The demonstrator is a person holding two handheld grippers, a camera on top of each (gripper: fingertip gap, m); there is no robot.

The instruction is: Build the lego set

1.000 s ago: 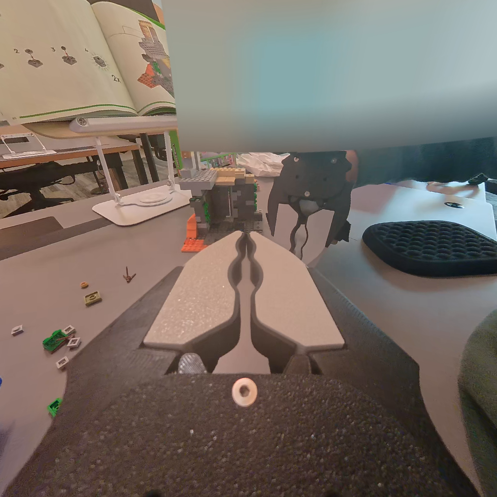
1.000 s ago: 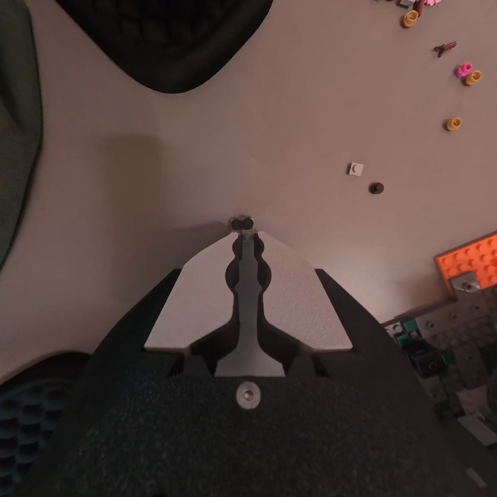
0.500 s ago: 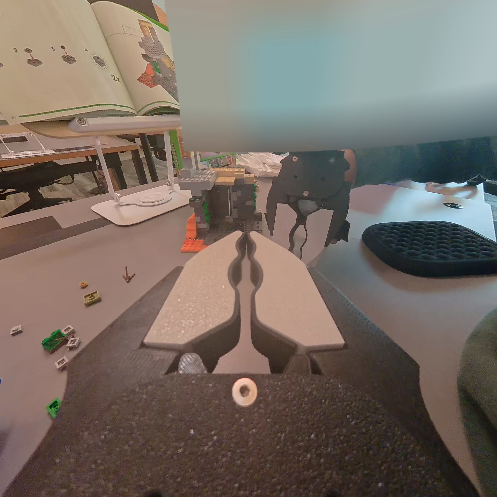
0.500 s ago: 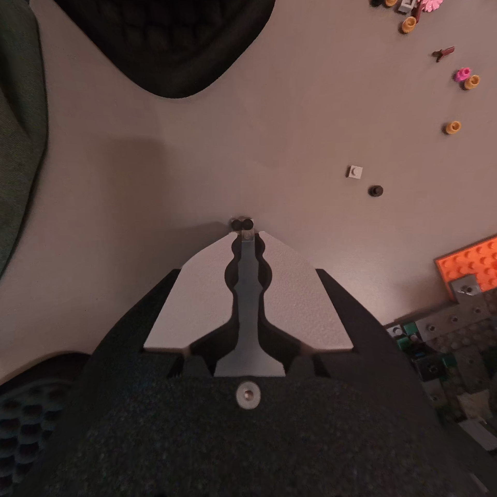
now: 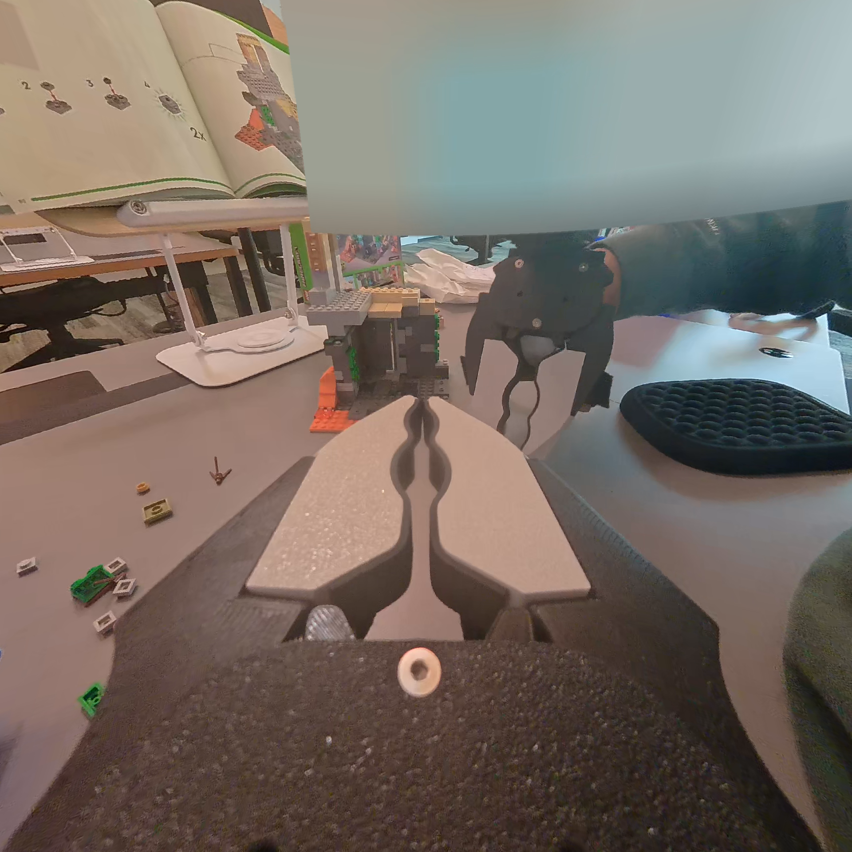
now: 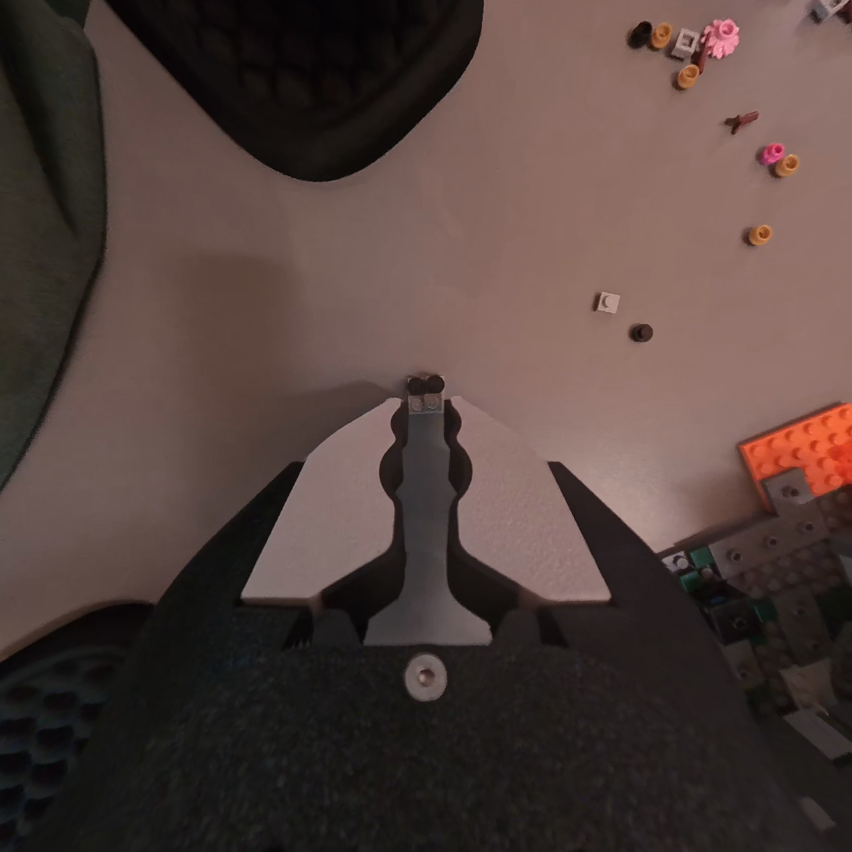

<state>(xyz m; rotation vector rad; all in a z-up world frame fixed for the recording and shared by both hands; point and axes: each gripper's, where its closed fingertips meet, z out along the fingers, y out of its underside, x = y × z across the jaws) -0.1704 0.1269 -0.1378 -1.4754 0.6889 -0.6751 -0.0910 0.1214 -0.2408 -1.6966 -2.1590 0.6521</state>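
Observation:
The part-built lego model [image 5: 382,350], grey and dark on an orange plate, stands on the table ahead of my left gripper [image 5: 422,405]. That gripper is shut and empty, low over the table. My right gripper [image 6: 425,399] points down at the table beside the model [image 6: 783,576]. Its jaws stand narrowly apart. A small grey plate with two dark studs [image 6: 425,392] sits between the tips on the table. I cannot tell if the pads touch it. The right gripper also shows in the left wrist view [image 5: 514,435], held by a dark-sleeved arm.
An open instruction book [image 5: 115,115] rests on a white stand at the back left. A black dimpled mat [image 5: 737,424] lies on the right. Loose small pieces [image 5: 99,588] lie on the left, more [image 6: 691,46] beyond the right gripper. Green cloth [image 6: 41,230] lies at the edge. Some 12 cm of space lies between my two pairs of fingers. The left gripper is farther from the model [image 6: 783,576], some 25 cm, than the right, some 15 cm.
The right gripper's jaws have widened a little, so more of the small grey plate shows between the tips. The table scene has shifted slightly. The left gripper has barely moved.

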